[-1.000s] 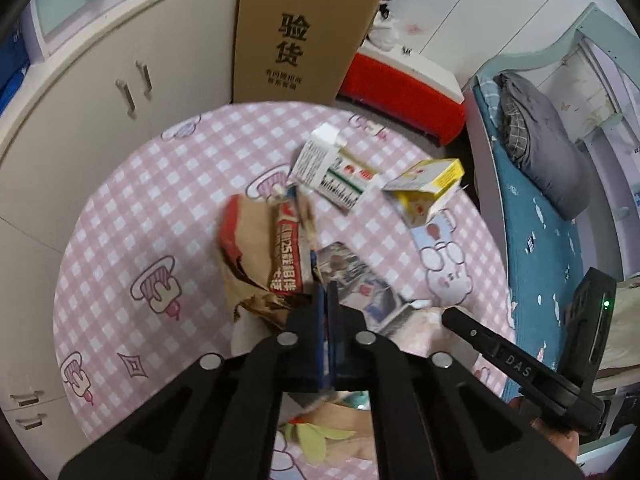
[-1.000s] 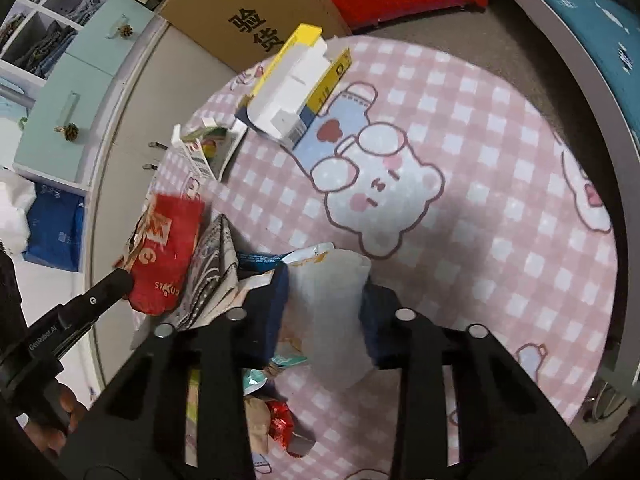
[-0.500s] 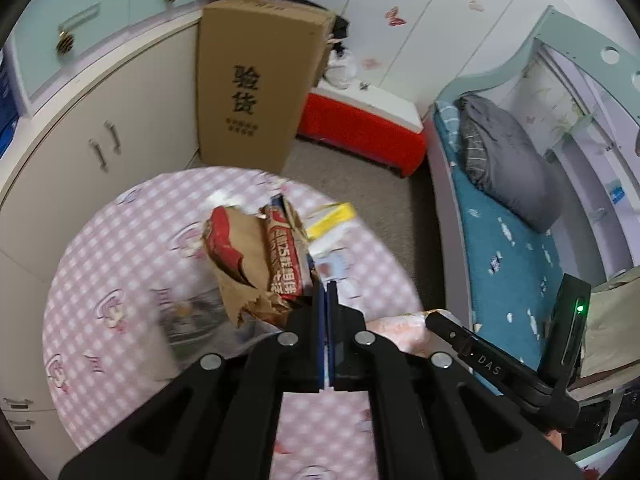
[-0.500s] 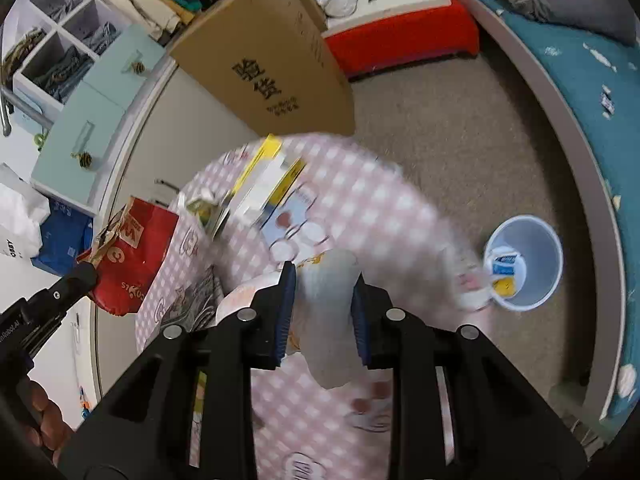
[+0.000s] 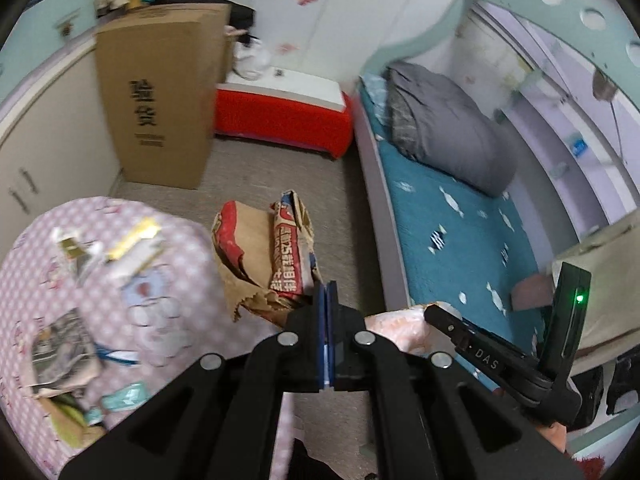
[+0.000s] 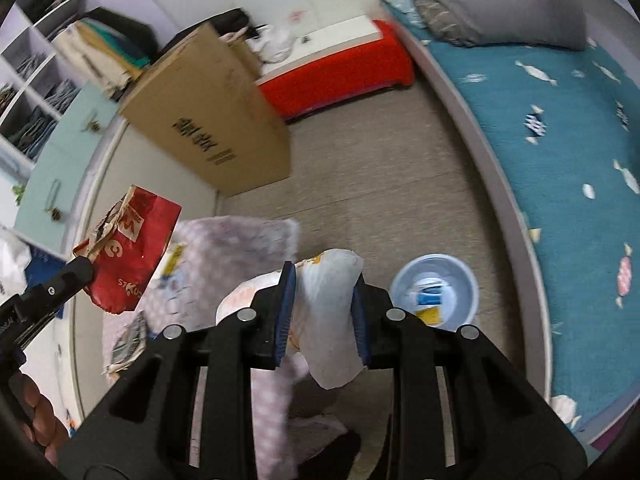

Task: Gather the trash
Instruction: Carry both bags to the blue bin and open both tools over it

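— While both grippers hang past the pink checked table [image 5: 168, 248], what does each carry?
— Two pieces: the left gripper [image 5: 326, 296], jaws pressed together, pinches a crumpled brown-and-red paper bag [image 5: 264, 256] by its edge; the right gripper [image 6: 323, 300], jaws partly apart, squeezes a white plastic bag [image 6: 328, 320].
— Anything one camera misses?
— Only the right wrist view shows one pale blue bin [image 6: 436, 292] on the floor right of the table, with scraps inside. The left view shows several blurred wrappers lying on the table.
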`<state>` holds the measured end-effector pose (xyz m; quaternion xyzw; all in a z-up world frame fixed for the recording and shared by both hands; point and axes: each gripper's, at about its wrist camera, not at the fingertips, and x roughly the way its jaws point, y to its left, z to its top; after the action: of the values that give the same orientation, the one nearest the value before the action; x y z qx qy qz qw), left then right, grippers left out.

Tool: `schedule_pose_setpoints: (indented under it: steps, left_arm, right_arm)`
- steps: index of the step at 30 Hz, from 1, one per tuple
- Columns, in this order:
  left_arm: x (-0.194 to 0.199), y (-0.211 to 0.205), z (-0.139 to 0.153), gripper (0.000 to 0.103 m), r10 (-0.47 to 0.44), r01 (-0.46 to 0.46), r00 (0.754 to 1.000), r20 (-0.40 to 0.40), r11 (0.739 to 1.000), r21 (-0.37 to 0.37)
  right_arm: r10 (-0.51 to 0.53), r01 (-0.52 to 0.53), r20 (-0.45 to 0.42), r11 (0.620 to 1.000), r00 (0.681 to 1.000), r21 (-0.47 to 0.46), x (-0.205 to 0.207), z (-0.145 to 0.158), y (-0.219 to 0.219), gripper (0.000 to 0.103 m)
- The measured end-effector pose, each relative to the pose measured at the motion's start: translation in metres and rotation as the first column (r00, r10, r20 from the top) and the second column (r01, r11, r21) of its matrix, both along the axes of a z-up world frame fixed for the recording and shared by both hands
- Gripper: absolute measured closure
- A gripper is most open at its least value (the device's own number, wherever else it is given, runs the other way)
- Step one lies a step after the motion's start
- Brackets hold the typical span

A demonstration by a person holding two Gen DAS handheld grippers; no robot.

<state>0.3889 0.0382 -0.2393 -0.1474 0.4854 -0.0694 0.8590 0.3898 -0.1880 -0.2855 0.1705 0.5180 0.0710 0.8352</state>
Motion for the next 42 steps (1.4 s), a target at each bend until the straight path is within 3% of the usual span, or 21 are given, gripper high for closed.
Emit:
schedule_pose_setpoints:
  steps: [3, 5, 8, 21, 35, 36, 38, 39, 40, 42]
  left_arm:
    - [0.012, -0.032, -0.008, 0.102, -0.038, 0.038, 0.999, -0.022, 0.999, 0.001]
    - [0.019, -0.050, -0.013, 0.102, -0.061, 0.061, 0.997, -0.039, 0.998, 0.007]
    - [0.023, -0.070, -0.021, 0.102, -0.090, 0.091, 0.994, -0.065, 0.996, 0.014]
    - [0.039, -0.143, -0.040, 0.102, -0.202, 0.208, 0.970, -0.134, 0.978, 0.034]
    - [0.047, -0.188, -0.041, 0.099, -0.274, 0.284, 0.950, -0.147, 0.957, 0.051]
    - [0.049, -0.191, -0.042, 0.097, -0.274, 0.284, 0.949, -0.156, 0.958, 0.045]
    - [0.053, -0.193, -0.044, 0.065, -0.273, 0.283, 0.946, -0.176, 0.959, 0.032]
    - [0.054, -0.192, -0.044, 0.032, -0.250, 0.263, 0.952, -0.173, 0.963, 0.054]
    - [0.052, -0.189, -0.043, 0.027, -0.221, 0.235, 0.962, -0.162, 0.969, 0.077]
    - [0.051, -0.185, -0.043, 0.027, -0.211, 0.223, 0.964, -0.164, 0.973, 0.061]
  right_arm:
    - [-0.028, 0.028, -0.016, 1.000, 0.999, -0.004, 0.005, -0.005, -0.028, 0.066]
    - [-0.039, 0.039, -0.034, 0.999, 0.999, 0.002, 0.009, -0.010, -0.043, 0.045]
    - [-0.056, 0.056, -0.063, 0.998, 0.996, -0.007, 0.013, -0.018, -0.058, 0.039]
    - [-0.108, 0.108, 0.000, 0.994, 0.994, -0.019, 0.007, 0.002, -0.103, 0.032]
    - [-0.175, 0.175, 0.071, 0.985, 0.982, 0.010, -0.009, 0.024, -0.140, 0.029]
    - [-0.185, 0.185, 0.074, 0.983, 0.980, 0.014, -0.011, 0.025, -0.144, 0.029]
    - [-0.195, 0.194, 0.074, 0.981, 0.978, 0.017, -0.012, 0.024, -0.148, 0.028]
    - [-0.199, 0.198, 0.071, 0.980, 0.978, 0.017, -0.014, 0.023, -0.150, 0.028]
    - [-0.201, 0.200, 0.069, 0.980, 0.977, 0.017, -0.015, 0.023, -0.150, 0.028]
    - [-0.202, 0.201, 0.062, 0.979, 0.977, 0.018, -0.017, 0.020, -0.152, 0.028]
